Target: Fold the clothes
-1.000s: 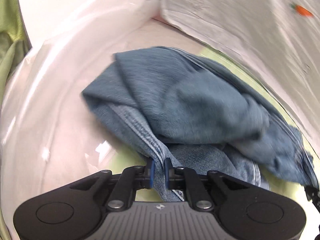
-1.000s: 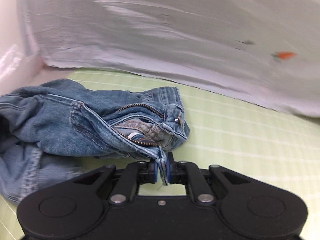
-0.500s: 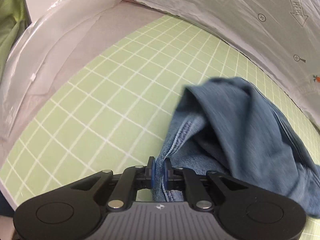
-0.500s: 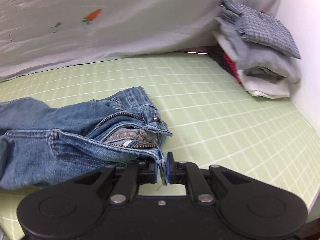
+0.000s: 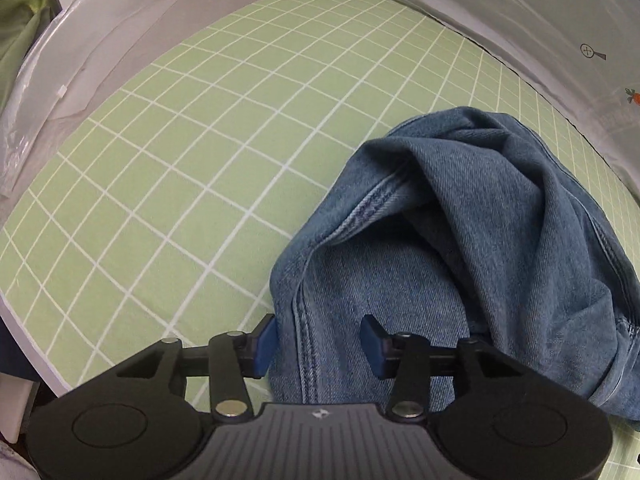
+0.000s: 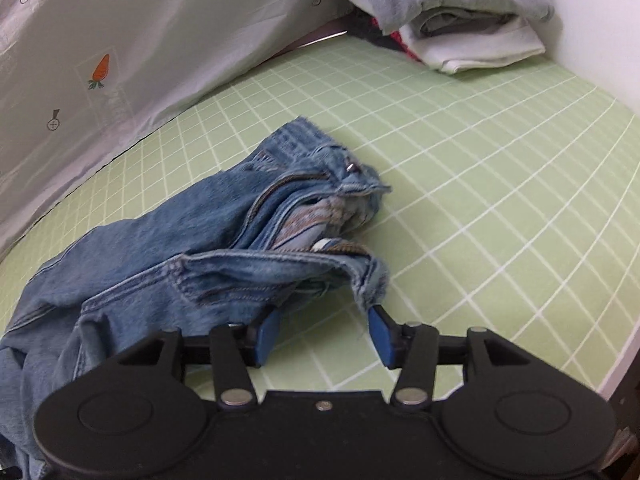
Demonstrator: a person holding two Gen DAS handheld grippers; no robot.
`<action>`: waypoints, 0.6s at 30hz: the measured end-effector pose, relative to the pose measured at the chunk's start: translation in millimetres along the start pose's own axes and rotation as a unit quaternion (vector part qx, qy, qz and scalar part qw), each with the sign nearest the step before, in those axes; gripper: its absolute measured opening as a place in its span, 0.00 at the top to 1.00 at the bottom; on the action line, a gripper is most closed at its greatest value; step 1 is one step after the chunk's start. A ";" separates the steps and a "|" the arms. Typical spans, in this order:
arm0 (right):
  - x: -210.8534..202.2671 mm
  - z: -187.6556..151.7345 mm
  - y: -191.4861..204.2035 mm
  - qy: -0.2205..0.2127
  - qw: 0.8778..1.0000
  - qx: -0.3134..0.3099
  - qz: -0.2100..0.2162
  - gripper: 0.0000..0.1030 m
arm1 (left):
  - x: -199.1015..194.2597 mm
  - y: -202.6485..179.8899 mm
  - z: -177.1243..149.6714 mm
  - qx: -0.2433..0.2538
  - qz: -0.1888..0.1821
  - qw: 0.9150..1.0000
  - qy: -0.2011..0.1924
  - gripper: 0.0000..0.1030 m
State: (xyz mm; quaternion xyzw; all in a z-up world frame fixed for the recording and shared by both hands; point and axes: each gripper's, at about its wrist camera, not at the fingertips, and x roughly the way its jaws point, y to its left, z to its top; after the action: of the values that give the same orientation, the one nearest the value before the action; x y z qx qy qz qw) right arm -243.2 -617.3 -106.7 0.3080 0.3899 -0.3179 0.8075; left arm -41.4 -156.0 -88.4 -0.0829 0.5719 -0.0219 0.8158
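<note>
While the jeans (image 6: 224, 248) lie crumpled on the green grid mat (image 6: 500, 184) of the worktop, your left claw (image 5: 318, 346) is opening, pads spread, denim leg (image 5: 400, 280) between them but not pinched. Your right claw (image 6: 322, 334) is opening too; the waistband tip (image 6: 370, 280) hangs just by its right pad, bare mat in the gap. Fly unzipped, button visible. Folded clothes stack (image 6: 452, 16) sits far corner, well apart. White printed sheet (image 6: 120, 48) borders the mat behind.
</note>
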 end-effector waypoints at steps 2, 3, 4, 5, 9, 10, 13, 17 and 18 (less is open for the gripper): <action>1.0 -2.1 3.0 0.007 0.999 0.019 0.037 0.33 | 0.9 2.6 -1.4 -0.009 -0.011 1.000 0.000 0.54; 1.6 -2.1 3.9 0.011 0.998 0.032 0.056 0.28 | 1.3 3.3 -1.6 -0.011 -0.016 1.000 0.000 0.54; 3.1 -1.9 4.8 0.014 0.996 0.042 0.074 0.26 | 2.2 3.8 -1.3 -0.011 -0.018 1.000 -0.001 0.54; 4.6 -2.5 6.8 0.017 0.995 0.051 0.085 0.23 | 3.5 4.2 -0.8 -0.012 -0.020 1.000 0.000 0.55; 20.0 -0.5 19.1 0.027 0.996 0.047 0.077 0.21 | 7.4 7.1 2.9 -0.014 -0.024 1.000 0.001 0.77; 24.4 1.1 20.4 0.028 0.995 0.052 0.074 0.21 | 6.9 9.5 5.4 -0.020 -0.024 1.000 -0.003 0.91; 31.6 8.3 20.1 0.014 0.995 0.070 0.067 0.26 | 3.0 18.4 16.1 -0.048 -0.022 0.998 -0.025 0.95; 27.9 25.0 40.0 -0.047 0.999 -0.002 0.024 0.53 | -8.7 15.8 49.0 -0.043 -0.003 0.996 -0.079 0.95; 27.6 30.6 46.9 -0.062 0.998 -0.022 0.011 0.55 | -11.8 13.4 58.9 -0.038 0.003 0.995 -0.094 0.95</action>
State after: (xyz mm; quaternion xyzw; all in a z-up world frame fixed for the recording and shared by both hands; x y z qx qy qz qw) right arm -181.0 -619.1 -102.3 0.2740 0.3423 -0.3188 0.8403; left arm 9.0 -134.8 -60.0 -0.1132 0.4936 0.0102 0.8622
